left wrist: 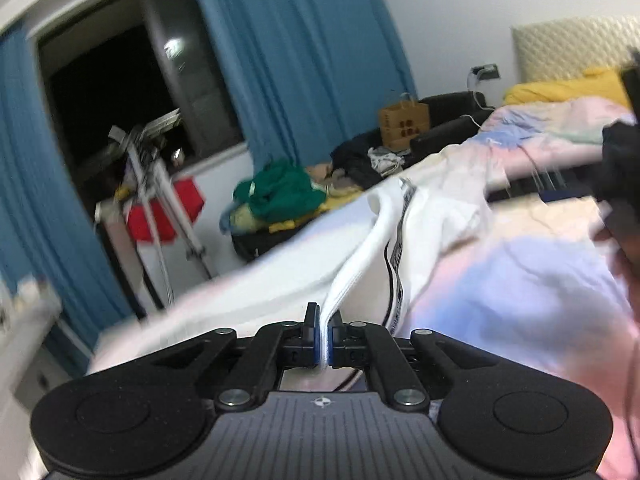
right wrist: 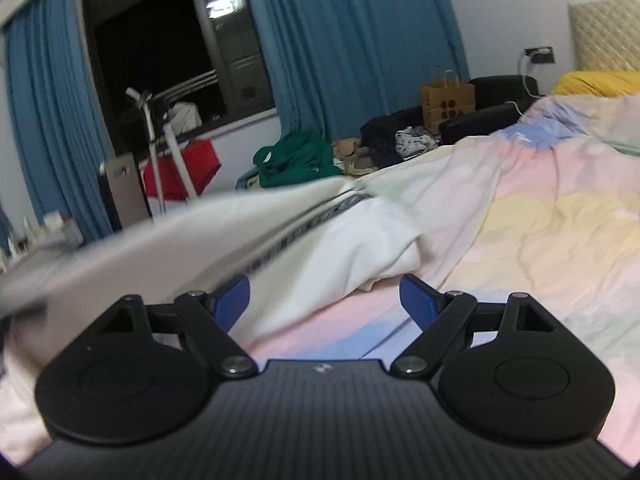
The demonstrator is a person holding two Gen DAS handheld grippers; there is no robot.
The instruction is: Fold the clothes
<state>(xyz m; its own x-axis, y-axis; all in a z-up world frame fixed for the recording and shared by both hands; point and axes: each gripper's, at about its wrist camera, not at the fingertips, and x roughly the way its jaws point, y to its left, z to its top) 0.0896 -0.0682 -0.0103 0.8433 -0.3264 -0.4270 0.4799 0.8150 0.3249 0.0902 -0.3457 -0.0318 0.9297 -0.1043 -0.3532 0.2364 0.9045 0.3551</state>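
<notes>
A white garment [left wrist: 424, 216] with a black printed stripe lies across a pastel bedspread [left wrist: 520, 280]. My left gripper [left wrist: 324, 332] is shut on a folded edge of it, and the cloth runs up and away from the jaws. In the right wrist view the same white garment [right wrist: 344, 248] stretches from lower left to the middle, blurred at the left. My right gripper [right wrist: 324, 300] is open and empty just above the bedspread [right wrist: 540, 240], its blue pads [right wrist: 418, 298] beside the cloth. The right gripper also shows as a dark blurred shape at the right edge of the left wrist view [left wrist: 624, 176].
A pile of clothes with a green garment [right wrist: 296, 158] and a brown paper bag [right wrist: 448, 100] lie beyond the bed's far side. A drying rack [right wrist: 160, 148] with a red cloth stands by the window with blue curtains [right wrist: 352, 40]. A yellow pillow [right wrist: 596, 82] lies at the headboard.
</notes>
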